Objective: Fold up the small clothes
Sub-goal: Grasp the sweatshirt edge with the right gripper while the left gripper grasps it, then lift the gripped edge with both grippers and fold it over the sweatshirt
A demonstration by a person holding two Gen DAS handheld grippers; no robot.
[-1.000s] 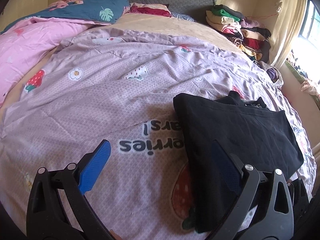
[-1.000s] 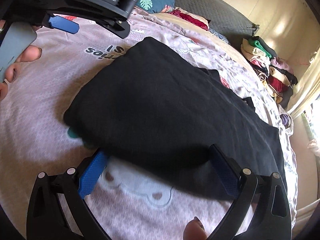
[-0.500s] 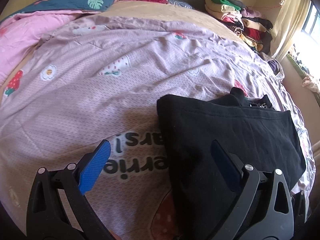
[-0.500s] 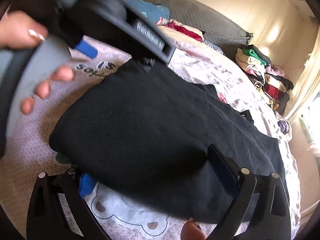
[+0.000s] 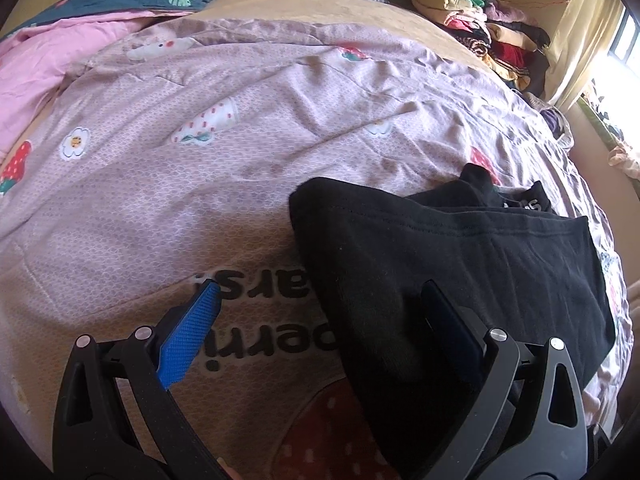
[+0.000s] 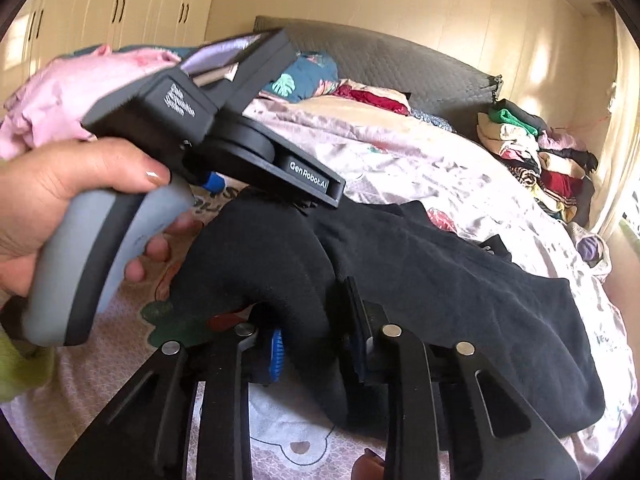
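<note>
Between the closing right claw point(image 6: 316, 344) pads, a bunched edge of the partly folded black garment point(image 6: 440, 280) sits pinched; left claw point(image 5: 320, 320) gapes wide beside it, so another fold likely remains.

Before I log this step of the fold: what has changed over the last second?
The right gripper, wide open before, is closing on the near edge of the black garment and has bunched and lifted it. The left gripper slid toward the garment's corner, open, gripping nothing. The purple quilt and the clothes pile stayed put.

bare quilt point(image 5: 200, 208) left, clothes stack point(image 5: 480, 28) far right
</note>
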